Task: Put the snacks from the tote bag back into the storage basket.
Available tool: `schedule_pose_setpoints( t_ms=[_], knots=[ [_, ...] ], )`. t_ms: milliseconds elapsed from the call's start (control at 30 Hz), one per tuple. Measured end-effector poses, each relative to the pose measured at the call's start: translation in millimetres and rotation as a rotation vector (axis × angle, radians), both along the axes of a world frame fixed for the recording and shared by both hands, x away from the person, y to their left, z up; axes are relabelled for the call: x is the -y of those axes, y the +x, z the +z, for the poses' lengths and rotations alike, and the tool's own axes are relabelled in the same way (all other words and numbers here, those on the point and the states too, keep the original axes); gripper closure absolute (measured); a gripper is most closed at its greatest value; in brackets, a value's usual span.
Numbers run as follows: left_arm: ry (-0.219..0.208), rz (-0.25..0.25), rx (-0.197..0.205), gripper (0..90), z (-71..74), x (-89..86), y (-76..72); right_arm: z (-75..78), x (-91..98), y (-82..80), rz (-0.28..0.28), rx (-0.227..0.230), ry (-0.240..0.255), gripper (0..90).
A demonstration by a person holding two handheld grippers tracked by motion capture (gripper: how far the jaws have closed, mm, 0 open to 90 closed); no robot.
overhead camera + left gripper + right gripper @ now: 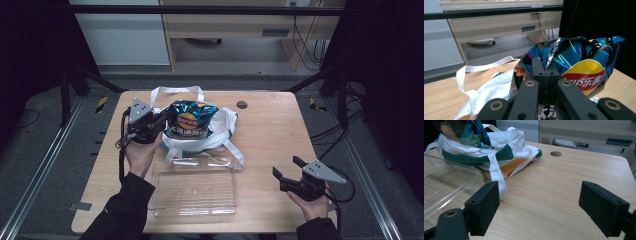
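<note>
High view: left claw [161,121] clamped on crimped edge of chip bag [190,119], bag half inside tote bag [220,131] near bench [270,130] far edge. Bag light, crinkly, slippery (contents fragile); seam safest hold. Right claw [286,169] wide open, empty, near right corner.

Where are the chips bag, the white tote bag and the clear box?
chips bag [584,75], left gripper view, on its logo.
white tote bag [521,147], right gripper view, on its cloth side.
clear box [195,212], high view, on its near rim.
</note>
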State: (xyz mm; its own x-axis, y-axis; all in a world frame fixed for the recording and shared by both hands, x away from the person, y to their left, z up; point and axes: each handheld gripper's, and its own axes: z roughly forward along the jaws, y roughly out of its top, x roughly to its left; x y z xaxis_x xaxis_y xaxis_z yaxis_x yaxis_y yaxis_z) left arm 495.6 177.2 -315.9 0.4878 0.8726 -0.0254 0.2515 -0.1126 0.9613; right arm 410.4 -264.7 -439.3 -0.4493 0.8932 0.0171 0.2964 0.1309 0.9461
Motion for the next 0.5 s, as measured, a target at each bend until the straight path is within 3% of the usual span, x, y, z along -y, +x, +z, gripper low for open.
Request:
schedule_pose_setpoints(
  t_ms=[500],
  knots=[
    [-0.063,-0.045,0.016,90.0,20.3,-3.7,-32.6,-0.3,-0.1,0.0,-0.003,0.000,-0.002,17.0]
  ],
)
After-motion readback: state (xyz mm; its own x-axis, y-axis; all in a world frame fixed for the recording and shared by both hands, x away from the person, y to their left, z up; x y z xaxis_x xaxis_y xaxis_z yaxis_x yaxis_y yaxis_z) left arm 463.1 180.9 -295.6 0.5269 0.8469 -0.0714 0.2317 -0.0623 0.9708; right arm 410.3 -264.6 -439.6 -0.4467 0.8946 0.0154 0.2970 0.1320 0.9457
